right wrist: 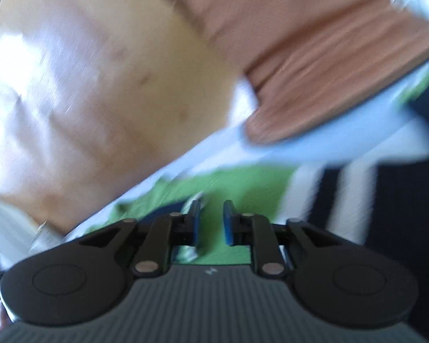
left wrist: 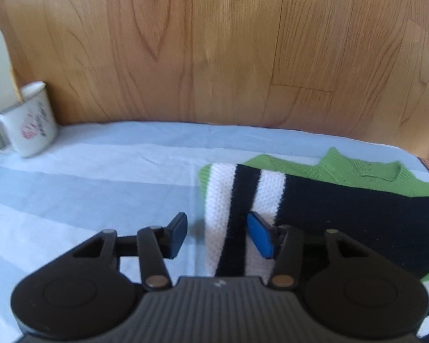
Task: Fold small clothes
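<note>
1 sweater [left wrist: 343, 205], 1 mug [left wrist: 28, 120], 2 grippers

The right wrist view is smeared by motion blur, so the green, black and white sweater [right wrist: 271, 183] shows only as streaks, and the pinkish-brown cloth [right wrist: 314, 57] above it cannot be identified. In the left wrist view the left gripper [left wrist: 218, 235] body hides the near end of the sweater's folded striped sleeve [left wrist: 237, 214], and the picture's right edge cuts off the sweater body. The mug [left wrist: 28, 120] at the far left has a blurred print too small to read.
</note>
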Demonstrator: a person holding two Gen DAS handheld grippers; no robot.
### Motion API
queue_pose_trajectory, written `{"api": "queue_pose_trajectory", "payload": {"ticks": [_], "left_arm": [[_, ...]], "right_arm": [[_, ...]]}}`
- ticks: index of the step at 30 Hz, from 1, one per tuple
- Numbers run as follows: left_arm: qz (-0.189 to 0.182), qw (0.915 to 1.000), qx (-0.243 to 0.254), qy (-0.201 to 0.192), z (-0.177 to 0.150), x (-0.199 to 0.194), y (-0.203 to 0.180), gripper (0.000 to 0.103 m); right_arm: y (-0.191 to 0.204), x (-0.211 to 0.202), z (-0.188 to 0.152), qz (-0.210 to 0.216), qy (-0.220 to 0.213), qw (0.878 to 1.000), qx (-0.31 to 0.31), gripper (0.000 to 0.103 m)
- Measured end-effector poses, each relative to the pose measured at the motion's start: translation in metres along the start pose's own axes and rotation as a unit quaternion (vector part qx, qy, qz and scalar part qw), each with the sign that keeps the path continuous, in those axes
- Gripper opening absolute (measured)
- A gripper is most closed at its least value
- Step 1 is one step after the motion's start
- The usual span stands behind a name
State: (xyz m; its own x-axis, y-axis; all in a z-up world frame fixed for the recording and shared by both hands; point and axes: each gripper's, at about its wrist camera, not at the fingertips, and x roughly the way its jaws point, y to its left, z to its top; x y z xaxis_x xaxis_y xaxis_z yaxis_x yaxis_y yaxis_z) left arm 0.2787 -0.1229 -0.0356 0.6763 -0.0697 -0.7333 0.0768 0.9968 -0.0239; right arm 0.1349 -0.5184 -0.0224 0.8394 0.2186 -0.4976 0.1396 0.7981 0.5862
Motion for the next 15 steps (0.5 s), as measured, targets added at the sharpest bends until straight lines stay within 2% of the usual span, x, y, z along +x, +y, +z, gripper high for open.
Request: {"api": "queue_pose_trajectory", "payload": {"ticks": [3,6,10,12,14,15], "left_arm": [[0.010,0.9988,-0.030,-0.038,-0.001,-0.025,0.004,0.047],[-0.022,0.9974,-0.047,-0.051,-0.001,-0.041,-0.003,0.047],[-0.097,0.9945,-0.016,-0.038,-0.005,-0.043,-0.047,0.047],[-0.121,0.9919,0.010,-0.038,-0.013,-0.041,-0.074,0.047],[-0.139,0.9889,0.033,-0.039,-0.022,-0.037,-0.093,0.048],[-0.145,0.9878,0.042,-0.038,-0.027,-0.034,-0.099,0.048]], "right_arm": [[-0.016,-0.050,0.018,-0.012,-0.085,0.996,0.000,0.024],[-0.043,-0.091,0.029,-0.069,-0.132,0.989,0.005,0.026],[-0.078,-0.123,0.037,-0.154,-0.134,0.979,0.013,0.027],[-0.085,-0.127,0.042,-0.174,-0.119,0.978,0.002,0.033],[-0.082,-0.118,0.046,-0.190,-0.095,0.977,-0.032,0.045],[-0.078,-0.111,0.047,-0.195,-0.082,0.976,-0.053,0.047]]}}
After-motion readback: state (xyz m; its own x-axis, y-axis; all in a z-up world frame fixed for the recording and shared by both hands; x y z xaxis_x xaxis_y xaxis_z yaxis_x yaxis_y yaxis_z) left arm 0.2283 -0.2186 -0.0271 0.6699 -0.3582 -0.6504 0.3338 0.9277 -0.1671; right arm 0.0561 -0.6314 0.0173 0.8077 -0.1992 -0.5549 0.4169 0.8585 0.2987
